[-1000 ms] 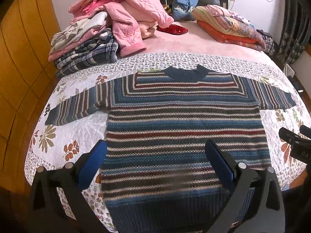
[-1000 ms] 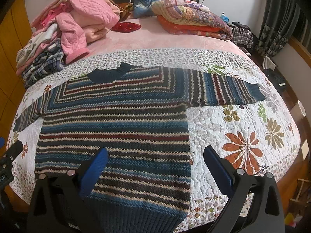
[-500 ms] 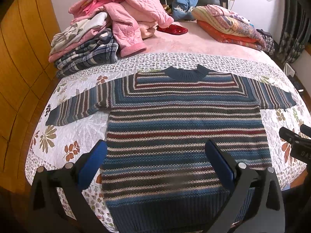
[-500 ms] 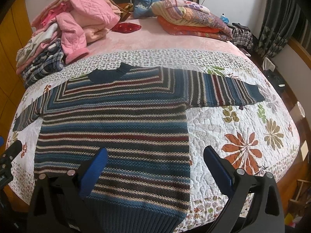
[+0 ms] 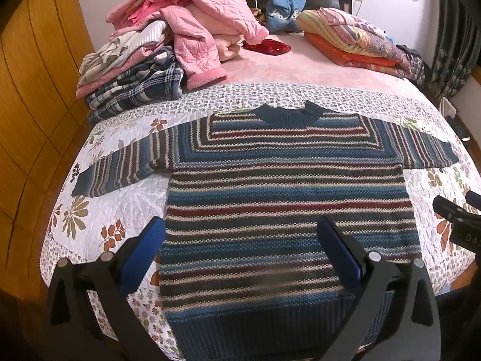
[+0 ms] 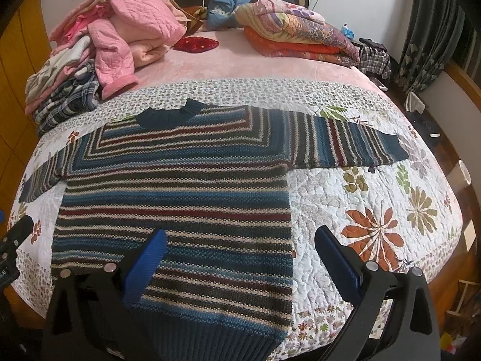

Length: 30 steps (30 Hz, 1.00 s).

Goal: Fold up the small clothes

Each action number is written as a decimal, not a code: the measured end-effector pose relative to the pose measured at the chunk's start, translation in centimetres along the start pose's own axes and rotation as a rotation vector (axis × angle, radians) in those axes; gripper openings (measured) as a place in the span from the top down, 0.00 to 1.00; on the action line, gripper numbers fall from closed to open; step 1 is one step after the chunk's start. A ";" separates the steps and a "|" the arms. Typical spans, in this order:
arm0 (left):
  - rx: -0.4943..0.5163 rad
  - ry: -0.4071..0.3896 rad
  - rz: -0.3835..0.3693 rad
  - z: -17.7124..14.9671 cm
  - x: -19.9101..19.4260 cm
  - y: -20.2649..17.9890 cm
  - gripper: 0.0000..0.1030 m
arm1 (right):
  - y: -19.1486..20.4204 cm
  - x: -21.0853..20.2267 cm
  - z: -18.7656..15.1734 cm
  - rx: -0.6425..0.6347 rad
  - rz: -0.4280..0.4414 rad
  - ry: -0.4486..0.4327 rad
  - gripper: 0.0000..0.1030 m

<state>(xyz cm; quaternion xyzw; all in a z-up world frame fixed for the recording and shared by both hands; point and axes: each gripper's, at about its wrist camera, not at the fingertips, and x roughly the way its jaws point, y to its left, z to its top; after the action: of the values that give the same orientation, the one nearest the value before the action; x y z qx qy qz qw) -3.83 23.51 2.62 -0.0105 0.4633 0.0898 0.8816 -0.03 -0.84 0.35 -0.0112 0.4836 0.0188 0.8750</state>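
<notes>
Nothing shifted since a second ago beyond slight camera drift: one striped sweater [image 5: 285, 210] flat on quilt [image 5: 114, 210] at foot of bed, both sleeves out, left gripper [image 5: 240, 246] and right gripper [image 6: 240, 255] poised above hem with fingers spread wide, holding nothing. Thick soft knit, probably heavy enough to sag; best pinched at sleeve cuff or hem corner. Counted: one sweater, two grippers, two far piles, count within unclear.

Partial white lettering "DA" is noted on the black body of the right gripper [image 5: 463, 228] at the frame edge. No other text is legible.
</notes>
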 end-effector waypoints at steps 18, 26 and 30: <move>0.003 -0.031 0.013 1.8 0.2 -1.4 0.03 | -3.0 0.8 2.5 0.047 0.007 -0.024 0.04; 0.029 -0.077 0.059 4.6 2.3 -4.9 0.03 | -9.1 4.0 6.2 0.167 -0.049 0.028 0.04; -0.032 -0.092 0.034 6.2 2.8 -5.9 0.03 | -13.5 7.1 7.8 0.238 -0.071 0.097 0.04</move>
<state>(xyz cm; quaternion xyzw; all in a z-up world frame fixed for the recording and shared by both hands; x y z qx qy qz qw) 3.81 18.72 3.49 -0.0127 0.4208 0.1128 0.9000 10.95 -13.84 -1.54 0.0749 0.5235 -0.0701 0.8458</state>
